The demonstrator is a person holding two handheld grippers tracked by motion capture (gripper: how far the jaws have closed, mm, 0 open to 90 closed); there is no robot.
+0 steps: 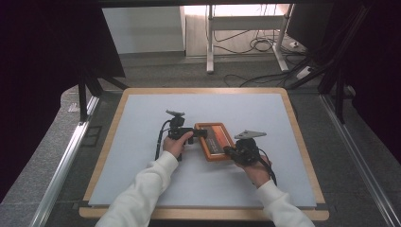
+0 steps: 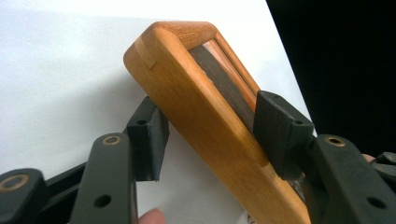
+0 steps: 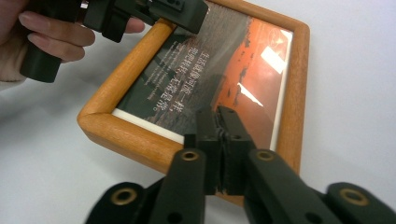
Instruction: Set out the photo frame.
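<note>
I am looking first at my left gripper (image 2: 208,140): its jaws are standing apart, straddling the long edge of the wooden picture frame (image 2: 205,121), one pad (image 2: 149,140) below the frame's back and clear of the wood, the other pad (image 2: 280,128) resting on or just above the glass side. So that gripper is bracketing the frame, not yet squeezing it. My right gripper (image 3: 218,140) is showing its jaws drawn together, the two tips touching over the near rail of the frame (image 3: 140,135); I cannot tell whether they are pinching anything thin at that rail or merely pressing down on it.

Moving outward, the frame appears to be tilting: in the left gripper view its far corner is lifting off the white table mat (image 2: 60,84), with shadow beneath. From above, the frame (image 1: 215,140) is sitting near the middle of the mat (image 1: 142,113), my left gripper (image 1: 201,133) at the frame's left edge and my right gripper (image 1: 231,151) at its near right corner, both hands just behind them.

As I judge it, I am raising or turning the frame, with the right gripper steadying one corner while the left is preparing to take hold. The next move is calling for the left jaws to close squarely on the rail, wood rather than glass, before any further lift. The polished wood looks slippery, so I am expecting the grip to need firm, even pressure.
</note>
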